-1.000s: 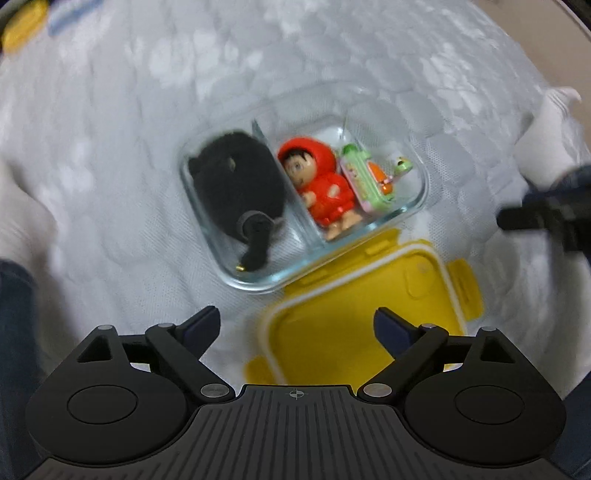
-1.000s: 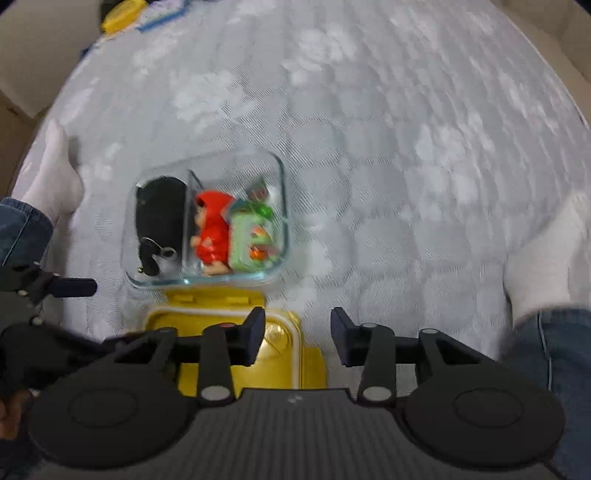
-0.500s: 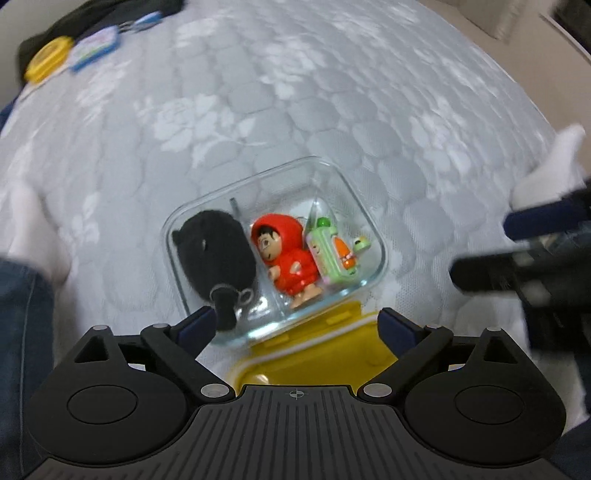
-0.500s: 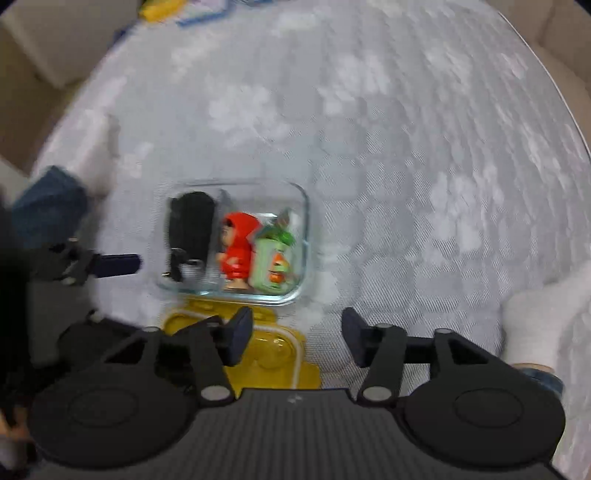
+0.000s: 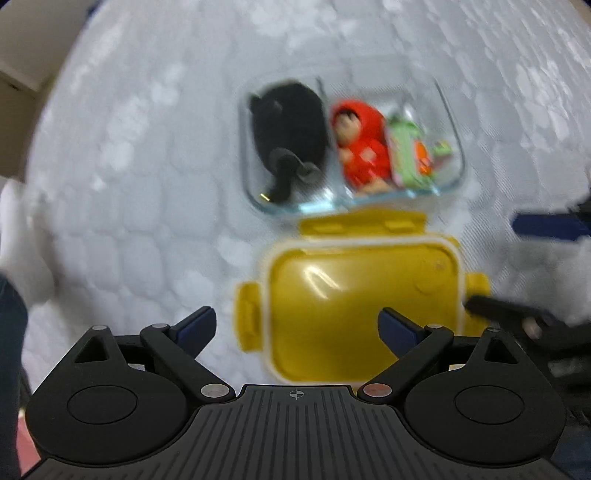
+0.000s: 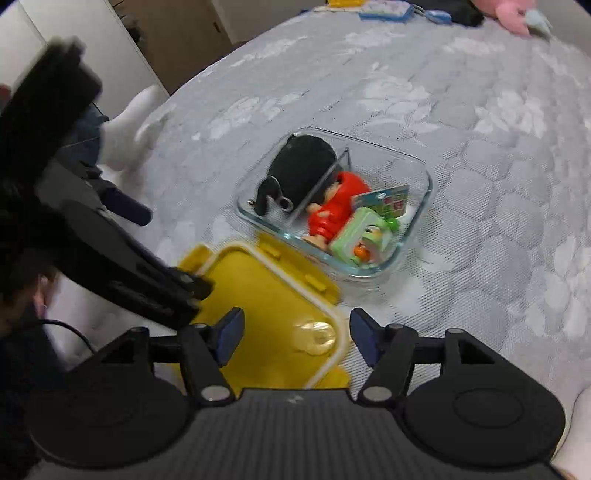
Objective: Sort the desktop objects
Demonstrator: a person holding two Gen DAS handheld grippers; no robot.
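Glass box (image 6: 413, 173) sits on the grey quilted bed (image 6: 480, 110), open, divided into compartments. Black plush keychain (image 6: 301, 173) is alone in the left compartment; red hooded doll (image 6: 334, 210) and green toy (image 6: 364, 234) share the other side, with a small printed card (image 6: 386, 199) tucked behind them. Judging by that, sorting looks done: everything nearby is already in the box

Yellow lid (image 6: 273, 306) lies flat on the bed just in front of the box, not yet on it. Closing it looks like what's left

Left claw (image 5: 297, 326) is wide apart, nothing between the fingers, hanging over the lid's left part. Right claw (image 6: 295, 334) is opening, hovering over the lid's near right corner; pads not pressing on it as far as I can see. Left-wrist view is blurred, so exact clearance over the lid is unclear

A few small items sit at the far edge of the bed (image 6: 388, 9); can't tell whether they belong to the job
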